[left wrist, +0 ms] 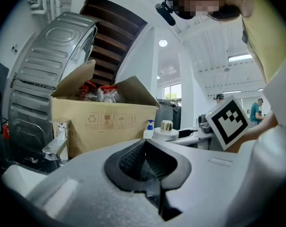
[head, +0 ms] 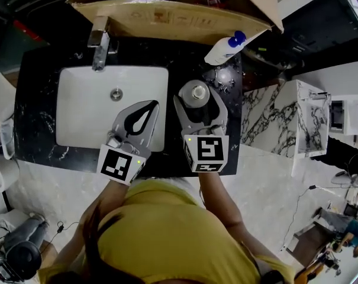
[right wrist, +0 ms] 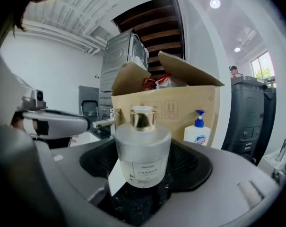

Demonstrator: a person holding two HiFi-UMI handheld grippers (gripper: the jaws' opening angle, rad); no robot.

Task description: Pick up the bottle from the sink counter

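A: Where was the bottle [right wrist: 143, 150]?

B: Gripped in the right claw [head: 196, 96], just right of the sink [head: 78, 99], over the black table [head: 42, 70]; the left claw [head: 150, 105] was pinched together, empty, over the basin.

A: Room around it?

B: Open toward the table's front edge; a cardboard box [head: 167, 16] walled the back, with the faucet [head: 99, 49] before it; a soap pump bottle [head: 223, 49] stood near the right-hand edge, behind the bottle.

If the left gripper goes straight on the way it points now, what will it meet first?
The left gripper would most likely meet the cardboard box first, passing right of the faucet; depth is unclear.
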